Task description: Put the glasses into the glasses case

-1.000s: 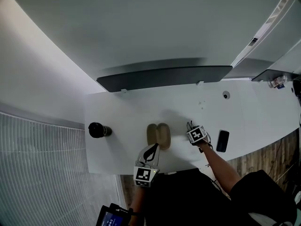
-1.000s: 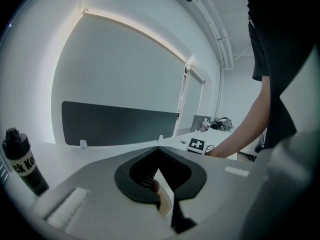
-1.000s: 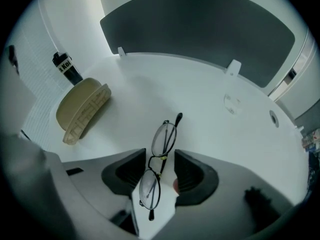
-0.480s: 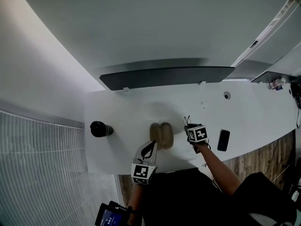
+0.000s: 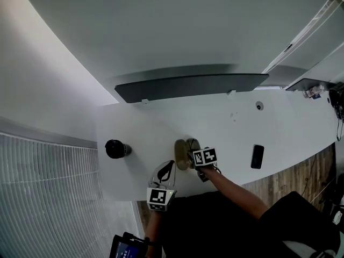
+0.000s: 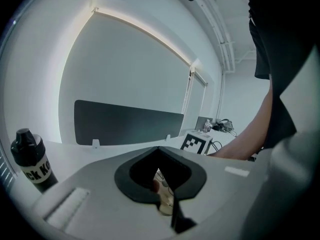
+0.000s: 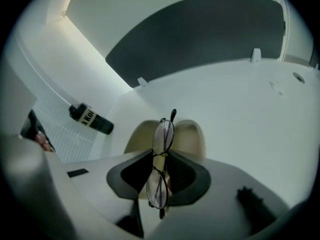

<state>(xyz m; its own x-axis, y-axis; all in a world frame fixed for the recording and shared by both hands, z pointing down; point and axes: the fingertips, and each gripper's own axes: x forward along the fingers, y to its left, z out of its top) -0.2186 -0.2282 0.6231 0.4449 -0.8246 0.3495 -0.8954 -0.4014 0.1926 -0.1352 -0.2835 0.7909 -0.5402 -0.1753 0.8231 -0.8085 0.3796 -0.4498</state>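
Over the open beige clamshell glasses case (image 5: 181, 151) on the white desk (image 5: 140, 128), the right gripper (image 7: 160, 155) holds the thin, dark, wire-framed round glasses (image 7: 163, 136) by the bridge. They hang edge-on, one lens above the other, in line with the seam between the case's two halves. Its jaws have just been closing, and their black pads clamp the frame. Whether the glasses touch the case cannot be told. Just beside the case's near left edge, the left gripper (image 6: 159, 150) points toward it with its tips drawn together on nothing; a sliver of the beige case shows through the gap behind them. Well to the left of the case a black bottle (image 6: 30, 159) stands upright, and its white band reads "CK KO", the rest curving out of sight. Well to the right of the case lies a flat dark phone (image 5: 257, 156). Beyond the case a long dark grey panel (image 5: 191, 86) runs along the desk's far edge.
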